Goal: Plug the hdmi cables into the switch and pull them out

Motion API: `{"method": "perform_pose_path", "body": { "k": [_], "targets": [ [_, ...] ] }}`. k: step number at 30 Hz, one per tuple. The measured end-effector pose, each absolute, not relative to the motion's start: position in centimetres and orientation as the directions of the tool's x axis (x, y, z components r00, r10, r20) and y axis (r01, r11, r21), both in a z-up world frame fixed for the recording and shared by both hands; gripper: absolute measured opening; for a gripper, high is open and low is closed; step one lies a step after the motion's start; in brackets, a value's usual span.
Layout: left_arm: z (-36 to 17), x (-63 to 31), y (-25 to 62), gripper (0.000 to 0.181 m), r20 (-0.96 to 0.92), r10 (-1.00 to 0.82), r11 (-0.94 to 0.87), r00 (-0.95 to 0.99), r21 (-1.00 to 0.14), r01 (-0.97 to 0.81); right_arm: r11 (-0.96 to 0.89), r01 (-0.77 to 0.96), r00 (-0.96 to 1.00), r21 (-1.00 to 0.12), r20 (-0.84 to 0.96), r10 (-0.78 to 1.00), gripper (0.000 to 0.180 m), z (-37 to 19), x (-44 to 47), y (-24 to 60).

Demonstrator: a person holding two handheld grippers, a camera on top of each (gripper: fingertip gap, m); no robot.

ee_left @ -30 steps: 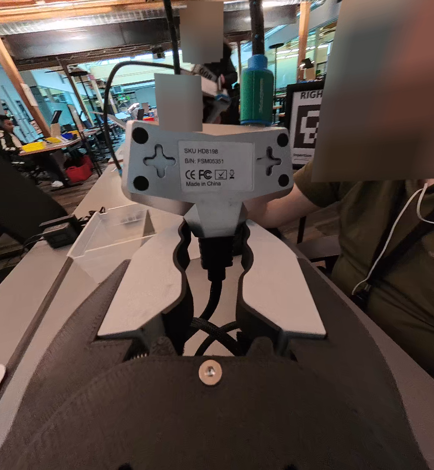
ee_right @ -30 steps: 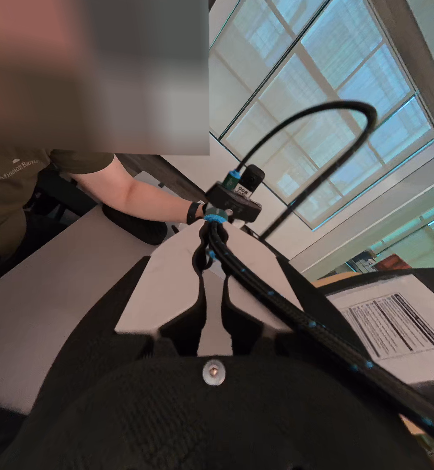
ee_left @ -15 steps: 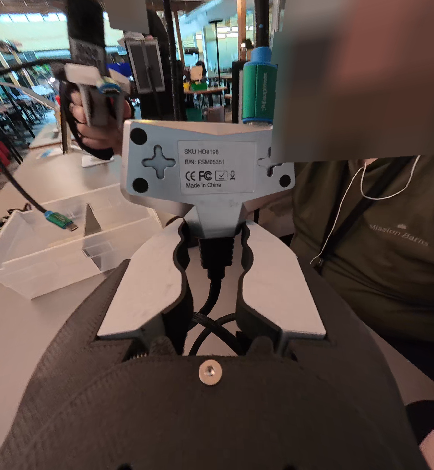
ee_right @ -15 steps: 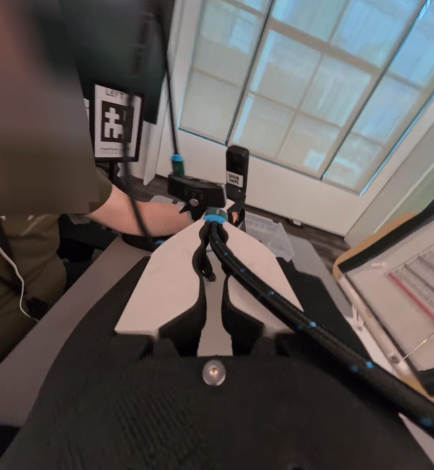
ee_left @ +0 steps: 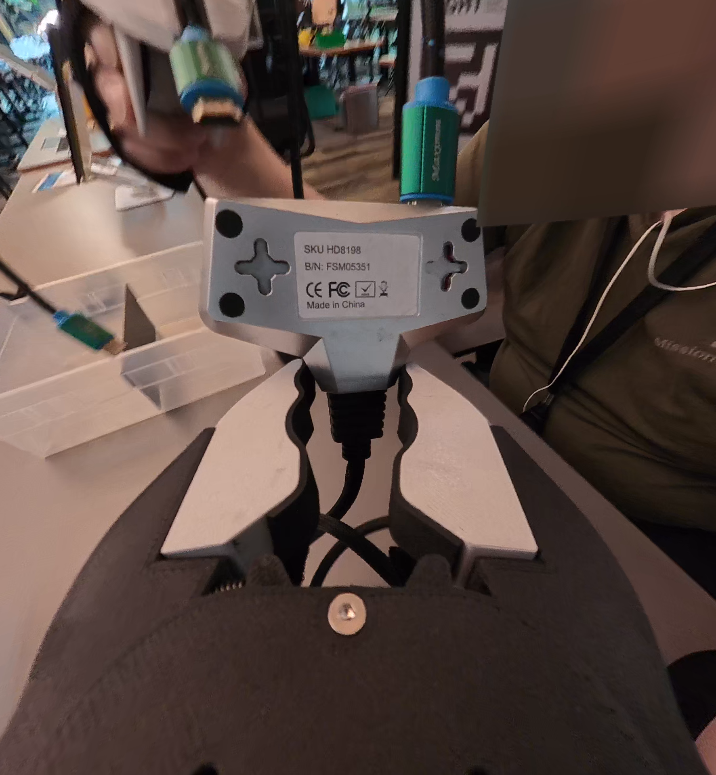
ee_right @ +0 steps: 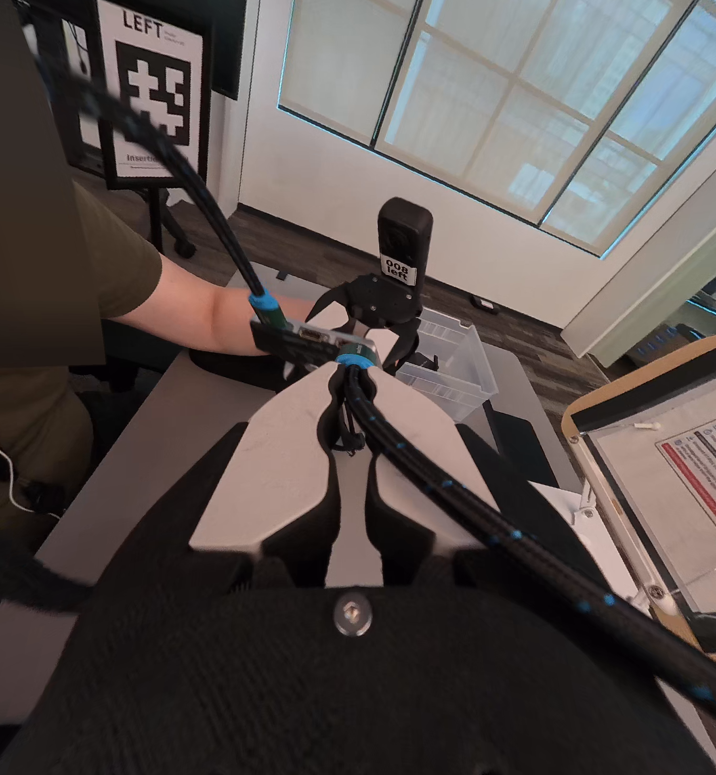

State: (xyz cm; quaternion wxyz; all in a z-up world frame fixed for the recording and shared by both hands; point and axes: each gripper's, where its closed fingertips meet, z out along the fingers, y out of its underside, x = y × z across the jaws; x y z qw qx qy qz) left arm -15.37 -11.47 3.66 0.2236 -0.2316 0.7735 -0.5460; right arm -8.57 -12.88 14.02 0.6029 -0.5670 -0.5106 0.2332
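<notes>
My left gripper (ee_left: 354,371) is shut on the neck of the silver HDMI switch (ee_left: 343,272), held up with its labelled underside toward the camera. One green and blue HDMI plug (ee_left: 429,142) sits in the switch's far right port. My right gripper (ee_right: 350,371) is shut on a second green plug (ee_right: 354,354), whose black braided cable (ee_right: 452,499) runs back over the fingers. In the left wrist view this plug (ee_left: 209,79) hangs free above and left of the switch, metal tip forward. In the right wrist view the switch (ee_right: 301,339) lies just beyond the plug.
A third green plug (ee_left: 83,331) dangles over a clear plastic bin (ee_left: 96,377) on the grey table (ee_left: 33,545). A person in an olive shirt (ee_left: 620,377) sits close on the right. A marker sign (ee_right: 154,96) stands behind; a framed board (ee_right: 662,482) lies at the right.
My right gripper has brought its plug much closer to the switch, from far left to just above its left port. The left gripper has kept its hold on the switch and swung slightly.
</notes>
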Motion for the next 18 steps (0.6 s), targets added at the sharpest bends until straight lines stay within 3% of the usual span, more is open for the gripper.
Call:
{"method": "perform_pose_path", "body": {
  "k": [18],
  "targets": [
    [1.6,-14.7,-11.5,0.038,-0.049,-0.605,0.335,-0.795,-0.921,-0.198,0.172,0.491,0.353,-0.854,0.376,0.857,0.007,11.3,-10.2,-12.9]
  ]
}}
